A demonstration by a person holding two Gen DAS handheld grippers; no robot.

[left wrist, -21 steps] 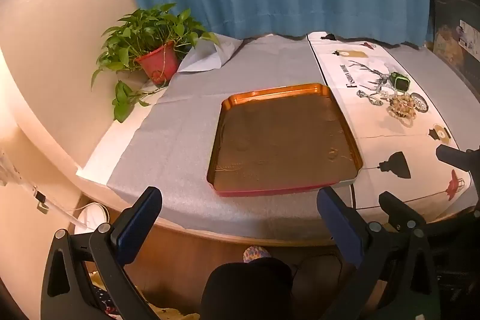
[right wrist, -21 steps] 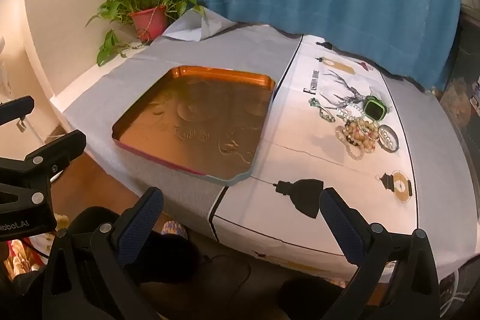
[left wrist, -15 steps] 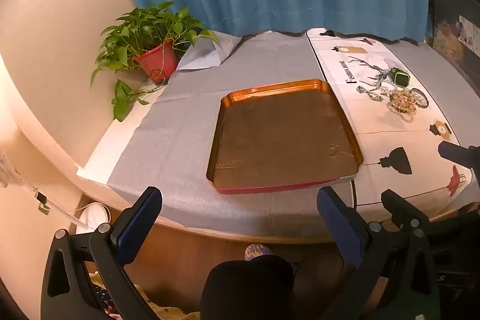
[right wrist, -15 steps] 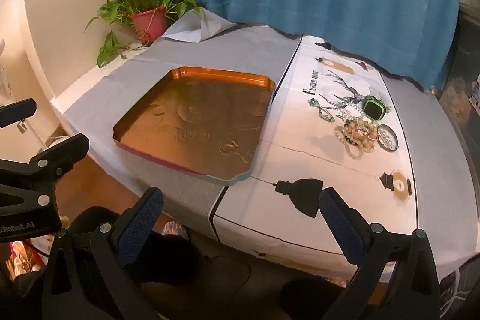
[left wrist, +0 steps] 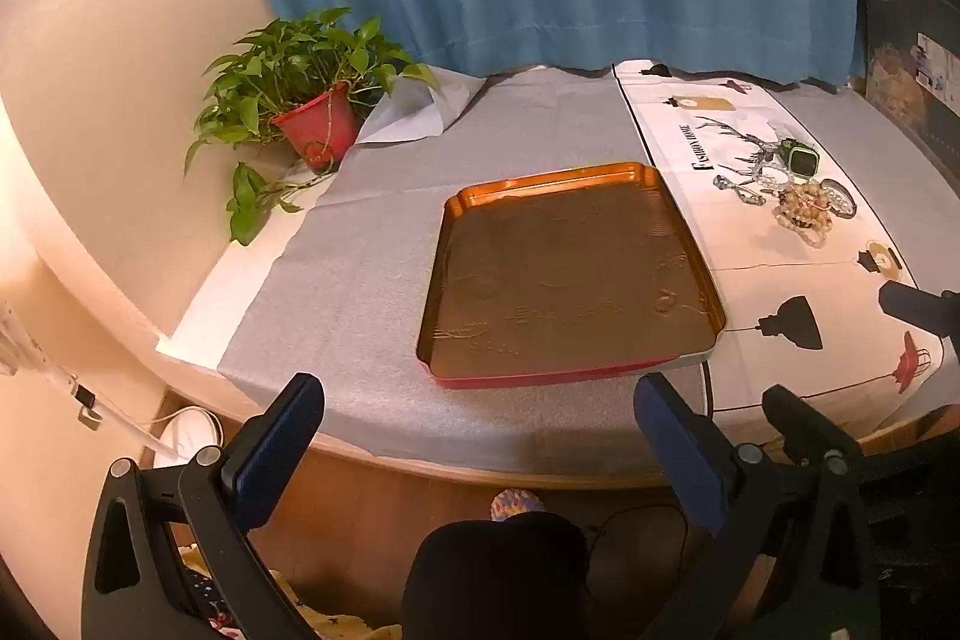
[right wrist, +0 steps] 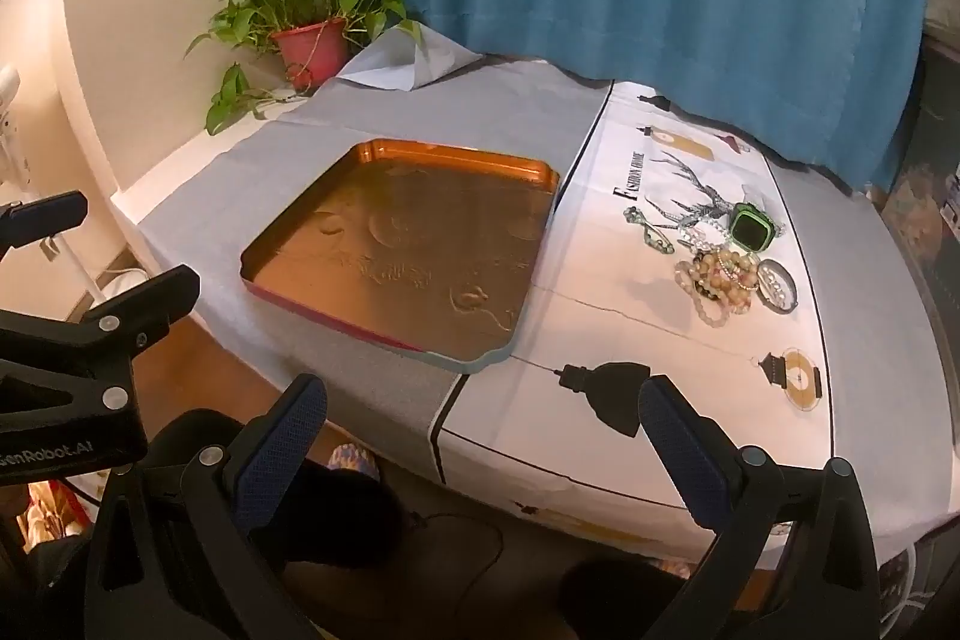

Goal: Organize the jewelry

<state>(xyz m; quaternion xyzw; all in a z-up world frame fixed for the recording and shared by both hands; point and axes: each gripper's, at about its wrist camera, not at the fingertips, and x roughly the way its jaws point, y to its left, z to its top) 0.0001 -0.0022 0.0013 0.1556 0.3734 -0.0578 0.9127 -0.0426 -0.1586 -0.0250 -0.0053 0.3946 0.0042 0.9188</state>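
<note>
I am holding my left tongs (left wrist: 474, 466) and right tongs (right wrist: 480, 460) spread wide and empty at the bottom of the frame, short of the table, ready to reach. The copper tray (right wrist: 336, 214) is waiting mid-frame to receive pieces. The jewelry (right wrist: 720, 268) is lying heaped at the right, beyond it.

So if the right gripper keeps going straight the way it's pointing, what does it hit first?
Probably the white printed cloth near the table's front edge, just right of the orange tray. The right gripper is open and empty; depth is uncertain.
</note>
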